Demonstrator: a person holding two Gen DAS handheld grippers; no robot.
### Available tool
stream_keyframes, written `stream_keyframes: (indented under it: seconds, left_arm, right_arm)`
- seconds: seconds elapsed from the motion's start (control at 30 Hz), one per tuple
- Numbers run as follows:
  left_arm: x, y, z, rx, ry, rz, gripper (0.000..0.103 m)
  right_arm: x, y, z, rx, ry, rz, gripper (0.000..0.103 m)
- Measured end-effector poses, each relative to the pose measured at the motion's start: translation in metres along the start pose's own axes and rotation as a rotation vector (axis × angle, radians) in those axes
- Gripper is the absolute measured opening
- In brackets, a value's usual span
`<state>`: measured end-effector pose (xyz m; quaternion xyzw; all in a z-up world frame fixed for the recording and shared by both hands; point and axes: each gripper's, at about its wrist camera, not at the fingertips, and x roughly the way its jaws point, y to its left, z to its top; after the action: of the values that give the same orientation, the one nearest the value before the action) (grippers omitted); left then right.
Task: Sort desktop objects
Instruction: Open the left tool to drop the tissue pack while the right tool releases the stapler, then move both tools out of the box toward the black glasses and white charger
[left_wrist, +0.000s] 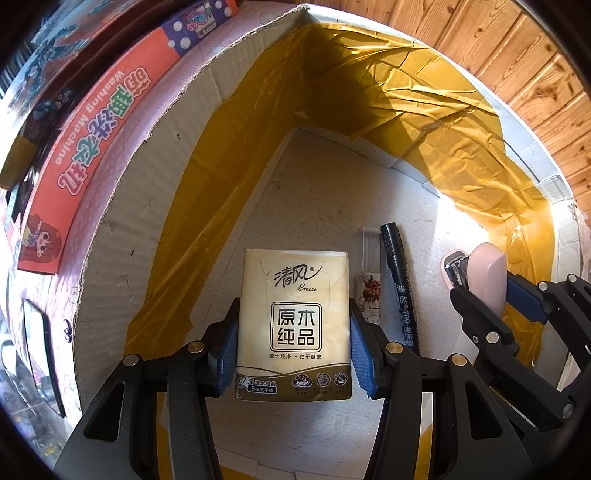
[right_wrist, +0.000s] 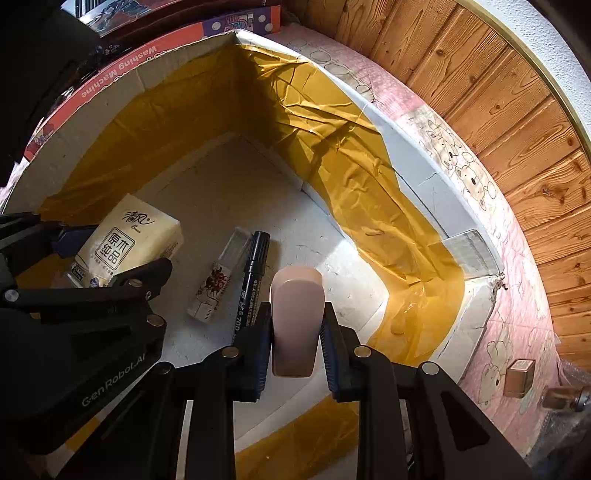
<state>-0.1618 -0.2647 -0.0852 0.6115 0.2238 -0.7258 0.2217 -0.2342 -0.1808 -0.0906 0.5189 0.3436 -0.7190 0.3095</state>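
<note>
- Here, the left gripper (left_wrist: 293, 332) clamped a tissue pack (left_wrist: 293, 325) between its blue pads, low inside the cardboard box (left_wrist: 155, 206).
- The right gripper (right_wrist: 295, 339) pinched a pink stapler (right_wrist: 295, 321) just above the box floor.
- A black marker (right_wrist: 253, 273) and a small clear case (right_wrist: 218, 280) already lay side by side on that floor.
- Judged progress: two items sorted, two awaiting release; a small brown block (right_wrist: 519, 378) remained outside.

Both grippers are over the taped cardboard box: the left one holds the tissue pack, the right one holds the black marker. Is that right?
Not quite. The right gripper holds a pink stapler, not the black marker, which lies on the box floor, as the right wrist view shows. The left gripper does hold the tissue pack.
</note>
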Motion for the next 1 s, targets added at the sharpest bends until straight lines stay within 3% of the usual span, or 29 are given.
stream_keyframes:
  seconds: [0.23,0.43,0.63,0.77,0.9,0.97,1.0]
  left_arm:
    - [-0.004,0.008,-0.008,0.002,0.033,-0.035,0.056]
    - [-0.018,0.013,-0.018,0.011,0.031,-0.085,0.059]
    - [-0.037,0.01,-0.03,0.026,0.014,-0.077,0.059]
    - [-0.048,0.02,-0.045,0.033,-0.025,-0.077,0.059]
    - [-0.067,0.005,-0.054,0.051,-0.09,-0.035,0.059]
    - [-0.065,-0.006,-0.029,0.078,-0.135,0.002,0.059]
    - [-0.071,-0.01,-0.033,0.092,-0.16,0.015,0.059]
  right_arm:
    - [-0.006,-0.005,-0.001,0.031,-0.028,-0.008,0.029]
    - [-0.021,-0.004,-0.004,0.048,-0.061,0.001,0.05]
    - [-0.037,-0.006,-0.011,0.059,-0.09,0.009,0.051]
    - [-0.048,-0.011,-0.019,0.073,-0.116,0.012,0.051]
    - [-0.067,-0.016,-0.034,0.087,-0.191,0.047,0.051]
    - [-0.08,-0.018,-0.045,0.087,-0.25,0.078,0.051]
    - [-0.088,-0.019,-0.053,0.088,-0.287,0.087,0.051]
